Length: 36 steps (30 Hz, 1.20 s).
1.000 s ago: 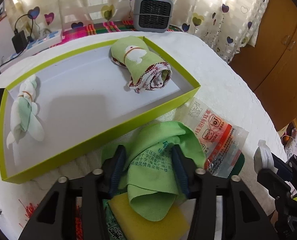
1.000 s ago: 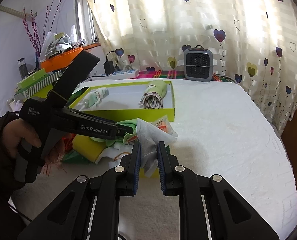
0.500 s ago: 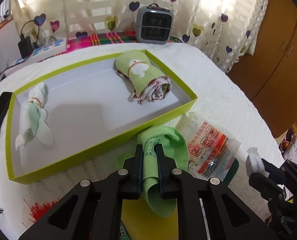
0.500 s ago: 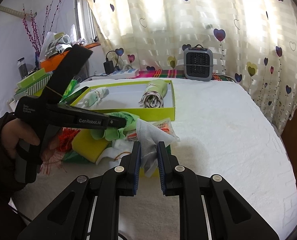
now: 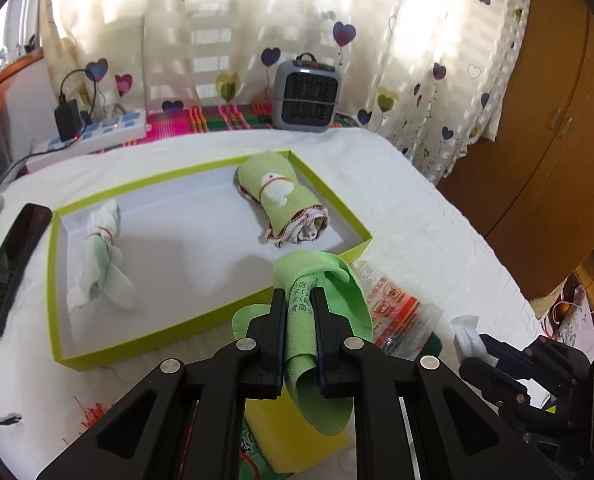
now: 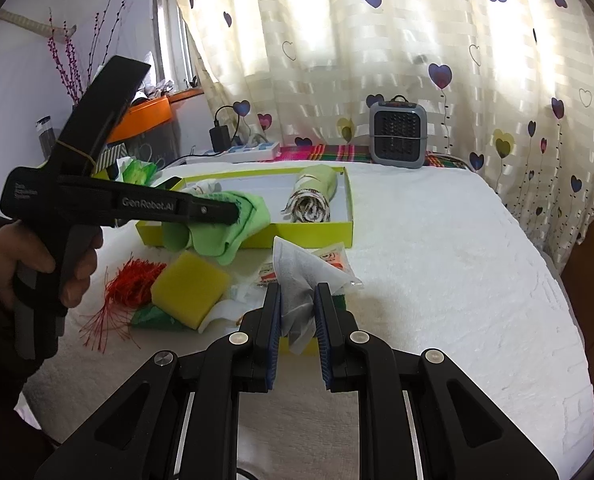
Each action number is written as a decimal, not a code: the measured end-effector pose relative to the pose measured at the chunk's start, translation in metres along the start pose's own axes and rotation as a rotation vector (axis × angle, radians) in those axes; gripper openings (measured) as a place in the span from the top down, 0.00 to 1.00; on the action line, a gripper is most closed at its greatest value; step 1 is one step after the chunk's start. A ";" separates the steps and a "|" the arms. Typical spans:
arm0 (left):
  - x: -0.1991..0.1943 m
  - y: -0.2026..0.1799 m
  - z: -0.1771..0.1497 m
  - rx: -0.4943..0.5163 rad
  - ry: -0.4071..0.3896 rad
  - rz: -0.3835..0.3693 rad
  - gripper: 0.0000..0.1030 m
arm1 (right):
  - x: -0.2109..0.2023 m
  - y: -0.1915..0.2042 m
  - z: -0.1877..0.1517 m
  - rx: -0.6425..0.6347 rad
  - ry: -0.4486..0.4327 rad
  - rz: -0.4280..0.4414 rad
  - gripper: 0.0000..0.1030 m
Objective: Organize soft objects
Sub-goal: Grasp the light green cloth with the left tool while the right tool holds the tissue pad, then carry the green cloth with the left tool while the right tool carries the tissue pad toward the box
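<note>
**A:** Where is the green cloth (image 5: 325, 312) at this moment?

**B:** It is between the two fingers of the left gripper (image 5: 300, 300), which are pressed together on it. The cloth hangs in a loose fold, lifted above the white bed cover (image 6: 437, 248), just at the near edge of the yellow-green box (image 5: 201, 324). In the right wrist view the cloth (image 6: 233, 220) is in front of the box wall (image 6: 313, 234).

**A:** And the right gripper (image 6: 298, 292)?

**B:** Its fingers are nearly closed and they pinch a white tissue (image 6: 301, 276), which stands up between them. The tissue is held apart from the pile.

**A:** What lies inside the box?

**B:** Two things. A rolled green towel (image 5: 285, 204) with a patterned border lies near the right end. A small pale cloth bundle (image 5: 101, 264), tied with a band, lies near the left end. They are well apart.

**A:** What is under the lifted cloth?

**B:** A yellow sponge (image 6: 189, 288) lies on the cover, with red threads (image 6: 133, 280) beside it. An orange and white plastic packet (image 5: 393, 308) lies just right of the cloth.

**A:** And farther out?

**B:** A black phone (image 5: 15, 268) lies left of the box. A small grey heater (image 5: 307, 96) stands at the far side, in front of the heart curtain (image 6: 377, 52), and a power strip (image 5: 97, 132) lies to its left.
</note>
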State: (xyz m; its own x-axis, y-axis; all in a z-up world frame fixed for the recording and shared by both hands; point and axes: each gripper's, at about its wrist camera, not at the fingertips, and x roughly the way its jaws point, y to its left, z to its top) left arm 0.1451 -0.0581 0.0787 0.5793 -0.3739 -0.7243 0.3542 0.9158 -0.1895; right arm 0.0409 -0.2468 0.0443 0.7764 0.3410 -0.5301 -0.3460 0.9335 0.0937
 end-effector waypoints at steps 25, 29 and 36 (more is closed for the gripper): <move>-0.051 0.021 0.015 -0.021 -0.118 0.038 0.89 | -0.005 0.015 0.044 -0.047 -0.054 0.061 0.83; -0.051 0.035 0.022 -0.039 -0.125 0.061 0.89 | 0.005 0.019 0.058 -0.070 -0.047 0.074 0.83; -0.043 0.065 0.036 -0.081 -0.123 0.095 0.89 | 0.028 0.024 0.082 -0.101 -0.019 0.104 0.83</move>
State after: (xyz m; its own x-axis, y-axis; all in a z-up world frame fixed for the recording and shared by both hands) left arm 0.1694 0.0120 0.1214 0.6944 -0.2958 -0.6560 0.2360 0.9548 -0.1808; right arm 0.0972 -0.2058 0.1005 0.7430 0.4382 -0.5059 -0.4757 0.8775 0.0614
